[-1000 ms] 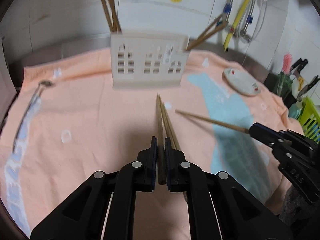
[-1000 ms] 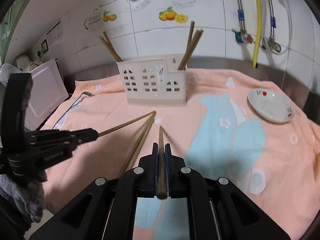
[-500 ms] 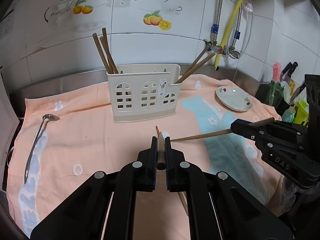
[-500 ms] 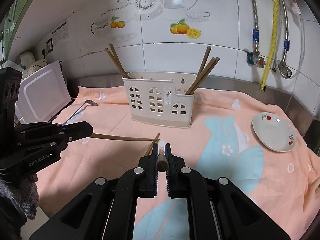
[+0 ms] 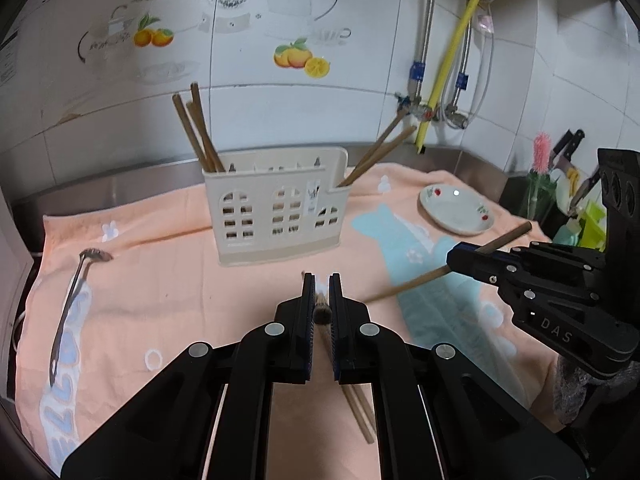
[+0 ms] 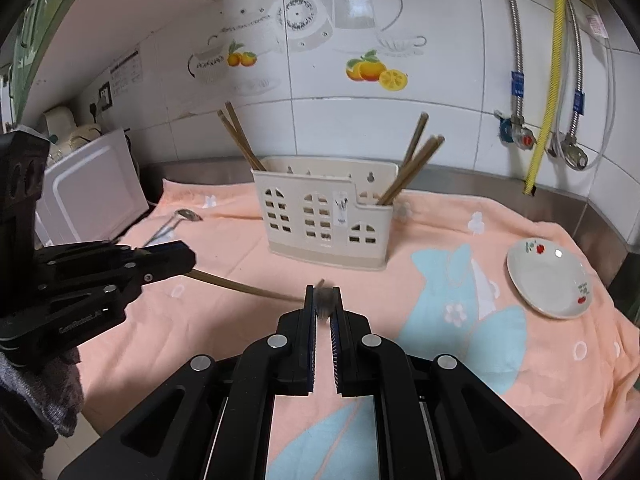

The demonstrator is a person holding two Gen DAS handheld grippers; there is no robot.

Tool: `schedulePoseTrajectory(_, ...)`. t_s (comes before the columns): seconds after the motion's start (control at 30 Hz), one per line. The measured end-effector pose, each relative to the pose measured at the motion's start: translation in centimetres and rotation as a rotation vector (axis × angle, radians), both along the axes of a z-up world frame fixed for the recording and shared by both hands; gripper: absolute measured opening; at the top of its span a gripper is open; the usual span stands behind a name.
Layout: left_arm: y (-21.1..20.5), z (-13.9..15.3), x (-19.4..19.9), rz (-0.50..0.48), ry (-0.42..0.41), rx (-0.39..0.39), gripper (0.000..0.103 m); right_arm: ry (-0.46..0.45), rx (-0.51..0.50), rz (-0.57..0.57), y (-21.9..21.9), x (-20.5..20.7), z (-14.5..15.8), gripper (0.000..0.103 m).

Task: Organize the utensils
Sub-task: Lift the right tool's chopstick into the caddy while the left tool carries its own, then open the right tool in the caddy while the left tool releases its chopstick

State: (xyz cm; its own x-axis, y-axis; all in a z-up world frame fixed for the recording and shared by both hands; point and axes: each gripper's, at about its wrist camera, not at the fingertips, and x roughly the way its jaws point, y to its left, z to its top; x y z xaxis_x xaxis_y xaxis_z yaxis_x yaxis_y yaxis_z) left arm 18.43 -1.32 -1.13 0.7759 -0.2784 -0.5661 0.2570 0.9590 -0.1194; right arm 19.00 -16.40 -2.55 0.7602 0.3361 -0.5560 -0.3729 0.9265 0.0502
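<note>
Chopsticks: one clamped in each gripper, lifted off the towel (image 5: 168,300) since a second ago.
Left gripper (image 5: 319,304): clenched on chopstick (image 5: 321,312).
Right gripper (image 6: 323,304): clenched on chopstick (image 6: 325,299).
Leftovers: pair (image 5: 360,412) flat on towel.
Holder (image 5: 276,208): ahead, next is insertion.

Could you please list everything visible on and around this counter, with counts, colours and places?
utensil holder: one, cream, middle back of the towel.
chopsticks in holder: brown, one bunch in the left end and one in the right end.
held chopsticks: two, brown, one clamped in each gripper.
loose chopsticks: about two, brown, on the towel under the left gripper.
spoon: one, metal, left on the towel.
plate: one, white with red flowers, right.
towel: one, peach with blue patterns, covering the counter.
hose: one, yellow, on the wall.
left gripper: black, fingers shut.
right gripper: black, fingers shut.
</note>
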Motion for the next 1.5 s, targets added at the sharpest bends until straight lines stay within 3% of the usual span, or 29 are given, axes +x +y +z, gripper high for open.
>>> schedulePoseTrajectory(0.1, 0.3, 1.0, 0.8, 0.002, 0.000, -0.010, 0.006, -0.008, -0.004, 0.013, 0.1, 0.5, 1.2, 0.006)
schedulePoseTrajectory(0.47, -0.2, 3.3, 2.9, -0.033, -0.014, 0.068, 0.006, -0.015, -0.028, 0.049, 0.9, 3.2, 5.1, 0.006)
schedulePoseTrajectory(0.93, -0.2, 3.3, 3.4, -0.047, -0.004, 0.109, 0.006, -0.025, -0.043, 0.060, 1.6, 3.9, 5.9, 0.006)
schedulePoseTrajectory(1.17, -1.0, 6.7, 3.9, -0.062, -0.071, 0.164, 0.006, -0.058, -0.051, 0.062, 1.6, 5.1, 8.9, 0.006)
schedulePoseTrajectory(1.5, 0.1, 14.2, 5.8, -0.013, -0.202, 0.142, 0.006, -0.123, -0.039, 0.021, 0.8, 7.9, 14.3, 0.006)
